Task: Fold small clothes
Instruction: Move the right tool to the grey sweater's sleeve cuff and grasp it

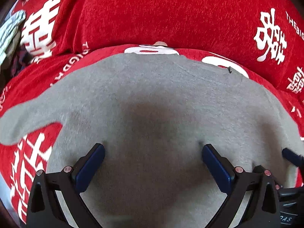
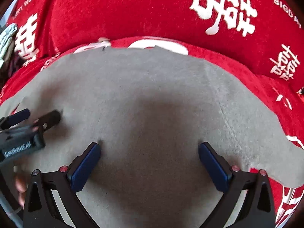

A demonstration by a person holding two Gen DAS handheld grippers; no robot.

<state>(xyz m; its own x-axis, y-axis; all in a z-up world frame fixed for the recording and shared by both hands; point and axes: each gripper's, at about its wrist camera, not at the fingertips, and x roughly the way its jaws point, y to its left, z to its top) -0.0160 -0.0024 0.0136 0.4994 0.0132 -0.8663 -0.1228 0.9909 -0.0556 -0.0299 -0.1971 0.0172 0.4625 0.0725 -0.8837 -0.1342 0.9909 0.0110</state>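
Note:
A grey fleece garment lies spread flat on a red cover with white characters. One grey sleeve reaches left in the left wrist view, and another sleeve reaches right in the right wrist view. My left gripper stands open just over the lower part of the garment, nothing between its blue pads. My right gripper is open too, close over the same cloth. The left gripper also shows at the left of the right wrist view.
A red cushion rises behind the garment. A pale patterned cloth lies at the far left edge. A hand shows at the lower left. A blue pad of the right gripper pokes in at the right.

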